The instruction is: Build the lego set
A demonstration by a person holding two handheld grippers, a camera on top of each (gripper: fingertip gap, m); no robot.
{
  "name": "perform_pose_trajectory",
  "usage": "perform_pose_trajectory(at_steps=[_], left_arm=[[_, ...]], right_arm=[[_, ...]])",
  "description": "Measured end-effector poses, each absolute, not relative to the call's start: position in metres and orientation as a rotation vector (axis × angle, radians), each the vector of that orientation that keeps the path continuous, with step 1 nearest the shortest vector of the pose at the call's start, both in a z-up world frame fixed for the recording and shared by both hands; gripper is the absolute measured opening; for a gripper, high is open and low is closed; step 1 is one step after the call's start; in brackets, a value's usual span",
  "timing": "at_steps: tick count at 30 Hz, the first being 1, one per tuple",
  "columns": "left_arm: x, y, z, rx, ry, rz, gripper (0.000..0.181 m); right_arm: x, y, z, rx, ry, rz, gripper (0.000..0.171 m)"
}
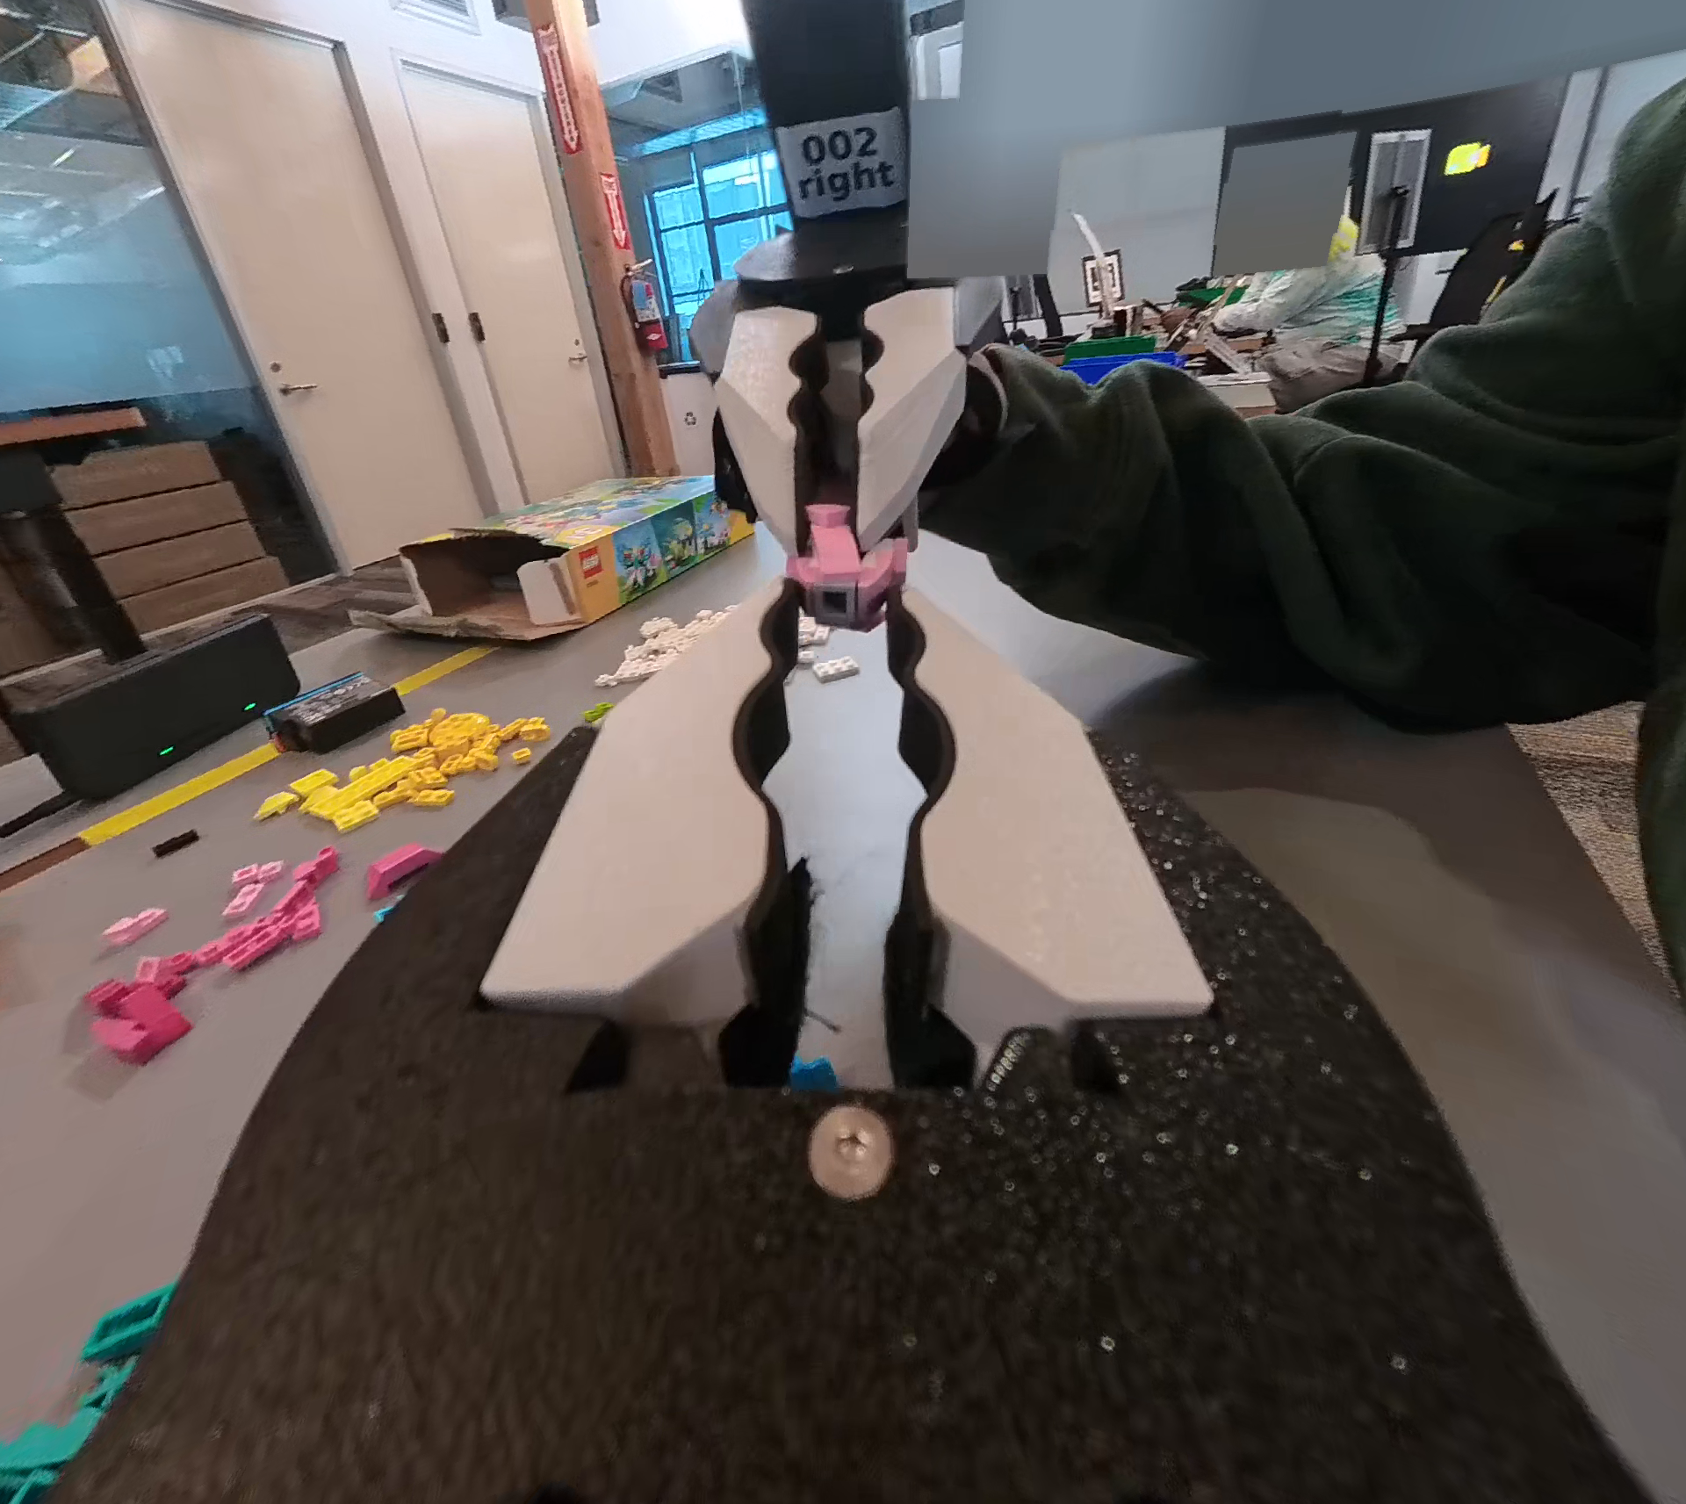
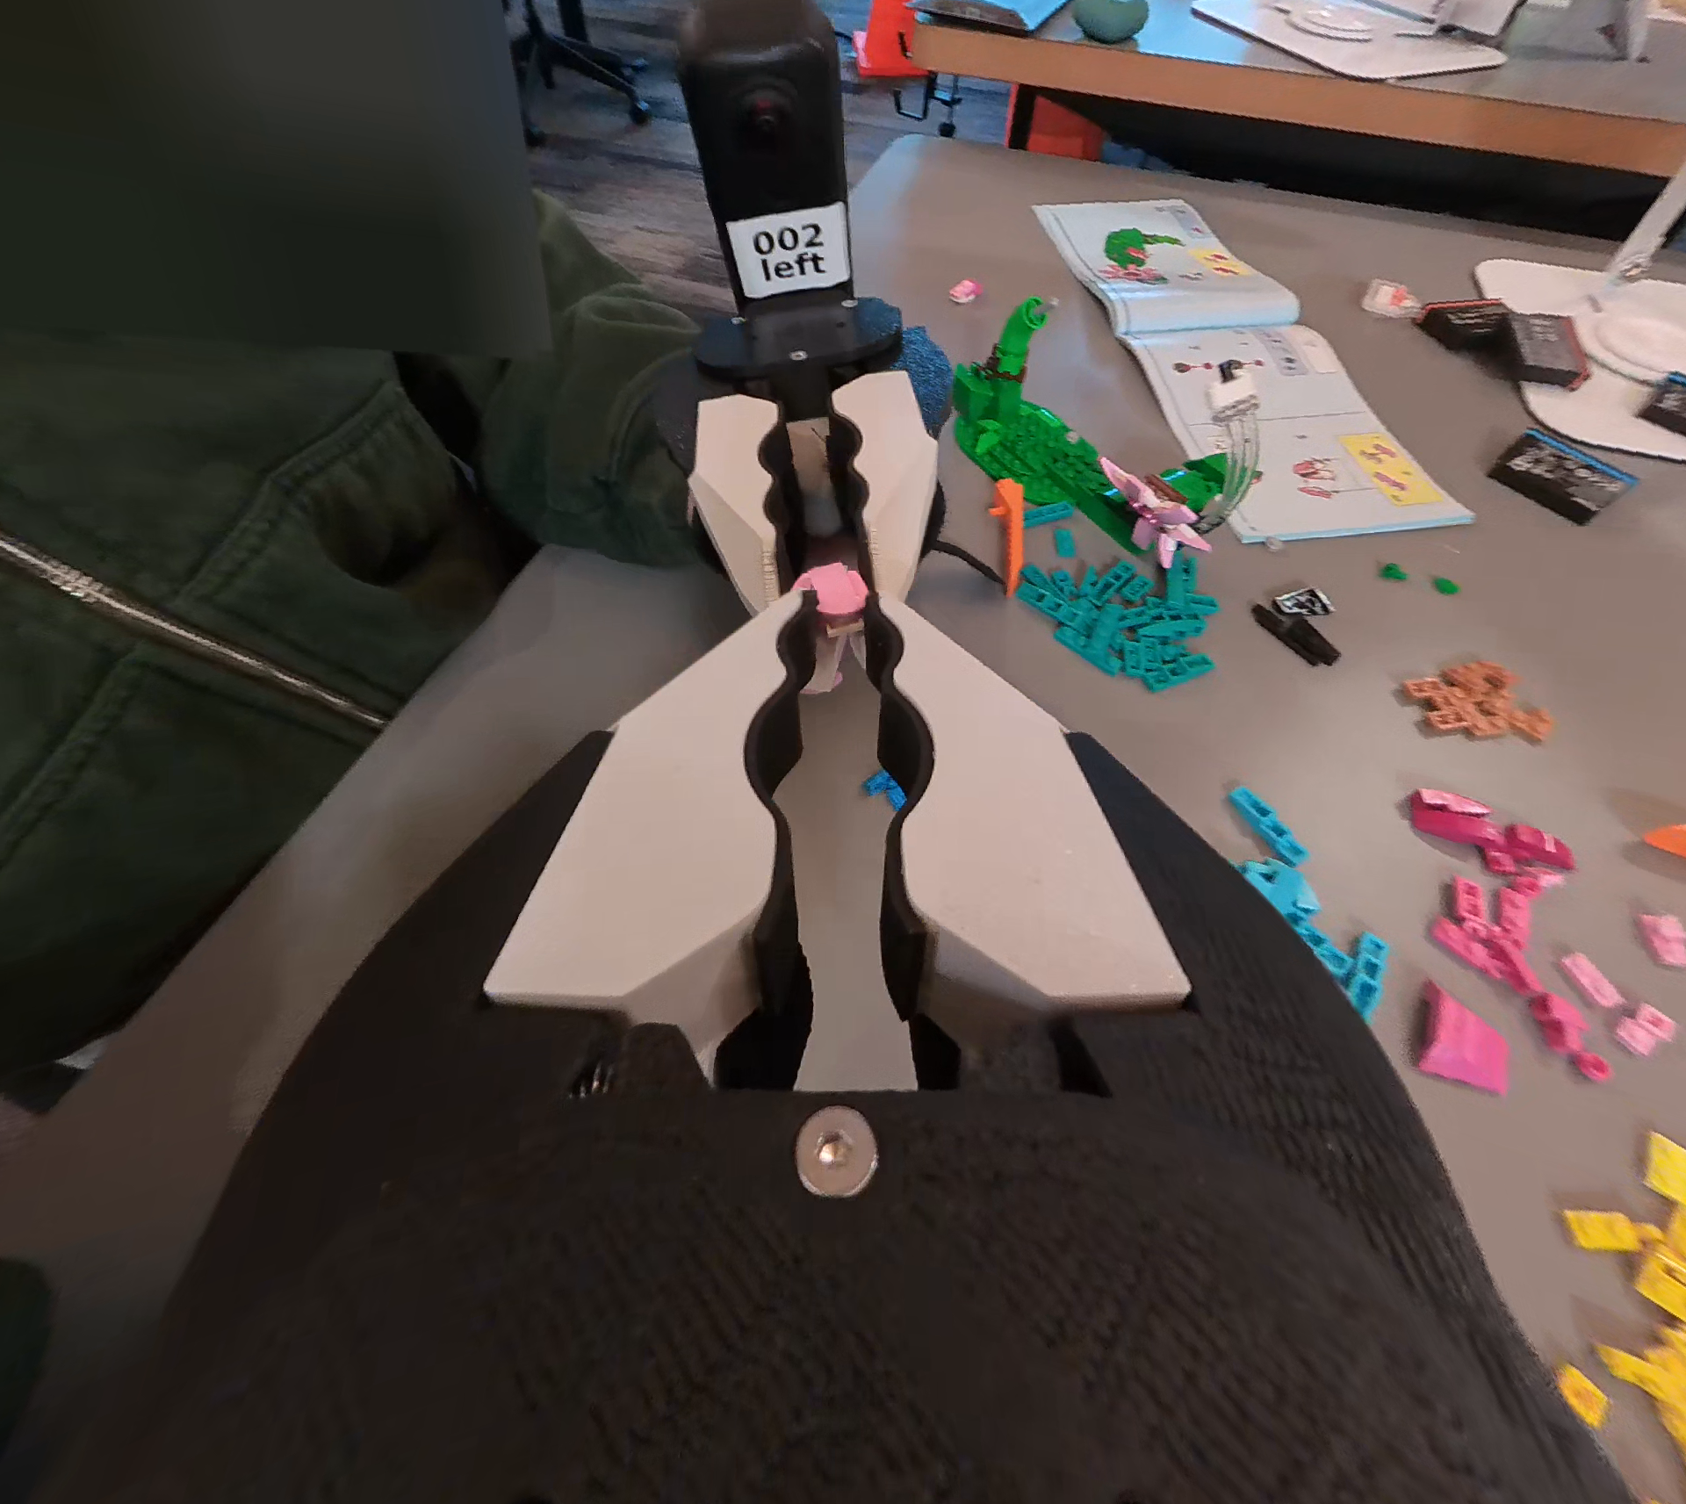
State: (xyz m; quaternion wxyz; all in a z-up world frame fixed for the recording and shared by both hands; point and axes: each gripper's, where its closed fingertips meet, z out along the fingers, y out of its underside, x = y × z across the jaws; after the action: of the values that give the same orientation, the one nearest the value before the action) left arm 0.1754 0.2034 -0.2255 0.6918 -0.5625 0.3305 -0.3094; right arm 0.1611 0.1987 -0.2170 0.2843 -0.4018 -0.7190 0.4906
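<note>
A small pink flower assembly (image 1: 835, 571) with a grey cube core is held in the air between my two grippers, which face each other tip to tip above the grey table (image 2: 639, 639). My left gripper (image 1: 837, 610) is shut on the grey cube and its pink petals. My right gripper (image 2: 835, 621) is shut on the pink piece (image 2: 835, 589) at the assembly's other end. In the left wrist view the right gripper (image 1: 835, 525) comes in from beyond. In the right wrist view the left gripper (image 2: 826, 553) does the same. The contact between the pieces is partly hidden by the fingers.
Loose bricks lie sorted in piles: yellow (image 1: 411, 767), pink (image 1: 246, 931), white (image 1: 666, 644), teal (image 2: 1122, 621), brown (image 2: 1478, 698). A built green plant model (image 2: 1031, 439) and an open instruction booklet (image 2: 1259, 384) lie to the right. A torn set box (image 1: 584, 548) lies farther back. A person's green sleeve (image 1: 1277, 530) is nearby. My left and right fingertips are right by each other.
</note>
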Motion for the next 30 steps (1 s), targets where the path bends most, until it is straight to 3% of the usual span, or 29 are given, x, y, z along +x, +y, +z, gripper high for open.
perform_pose_trajectory(at_steps=[26,30], left_arm=[[0.164,0.216,-0.229,-1.317,0.656,-0.622,0.016],[0.160,0.218,-0.227,-1.319,0.629,-0.635,0.016]], right_arm=[[0.151,0.210,-0.218,-1.065,-1.872,1.150,0.009],[0.150,0.230,-0.186,-0.997,-1.627,1.241,0.042]])
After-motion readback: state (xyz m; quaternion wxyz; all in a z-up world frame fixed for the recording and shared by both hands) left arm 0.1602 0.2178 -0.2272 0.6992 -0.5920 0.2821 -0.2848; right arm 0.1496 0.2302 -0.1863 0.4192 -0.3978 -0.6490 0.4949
